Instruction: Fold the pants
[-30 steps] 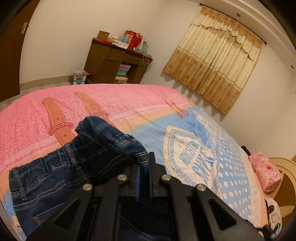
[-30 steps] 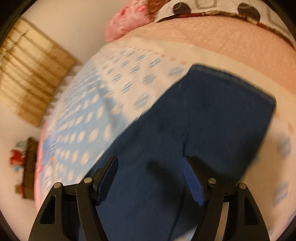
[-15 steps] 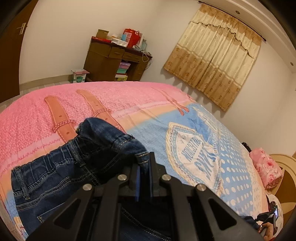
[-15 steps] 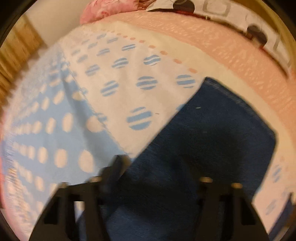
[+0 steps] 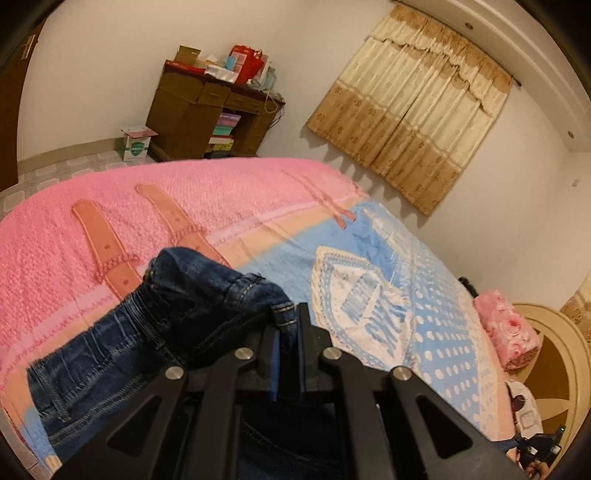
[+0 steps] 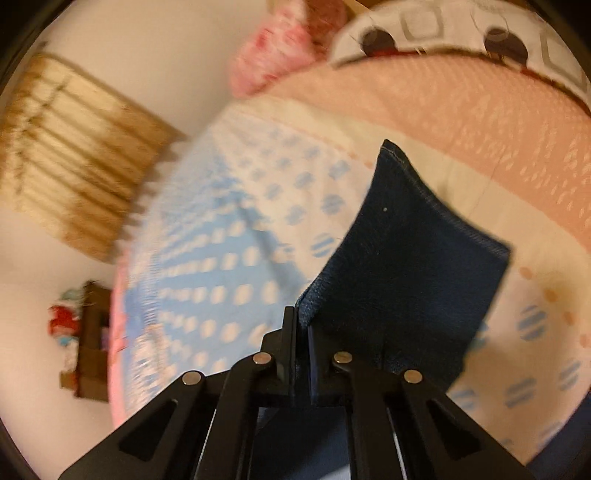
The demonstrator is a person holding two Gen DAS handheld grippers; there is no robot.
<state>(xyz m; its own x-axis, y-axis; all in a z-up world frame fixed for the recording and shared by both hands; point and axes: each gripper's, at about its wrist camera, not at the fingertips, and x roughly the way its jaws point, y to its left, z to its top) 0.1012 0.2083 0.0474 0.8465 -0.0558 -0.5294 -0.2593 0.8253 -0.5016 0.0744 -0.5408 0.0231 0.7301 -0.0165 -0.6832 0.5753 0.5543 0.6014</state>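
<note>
Dark blue jeans (image 5: 166,325) lie on a pink and blue bedspread (image 5: 229,206). In the left wrist view my left gripper (image 5: 286,325) is shut on a bunched piece of the waistband, which rises off the bed toward the fingers. In the right wrist view my right gripper (image 6: 301,321) is shut on the edge of a jeans leg (image 6: 406,266) near its hem, and the leg end hangs lifted above the dotted bedspread (image 6: 229,258). The stitched hem points up and away from the fingers.
A brown desk (image 5: 207,122) with boxes and bags stands against the far wall, with a small box (image 5: 135,144) on the floor beside it. Beige curtains (image 5: 413,125) hang at the right. A pink pillow (image 5: 506,332) and a patterned pillow (image 6: 461,33) lie at the bed's head.
My right gripper went from open over the flat jeans leg to shut on its edge and rose, lifting the leg end. The left gripper kept its grip and shifted slightly.
</note>
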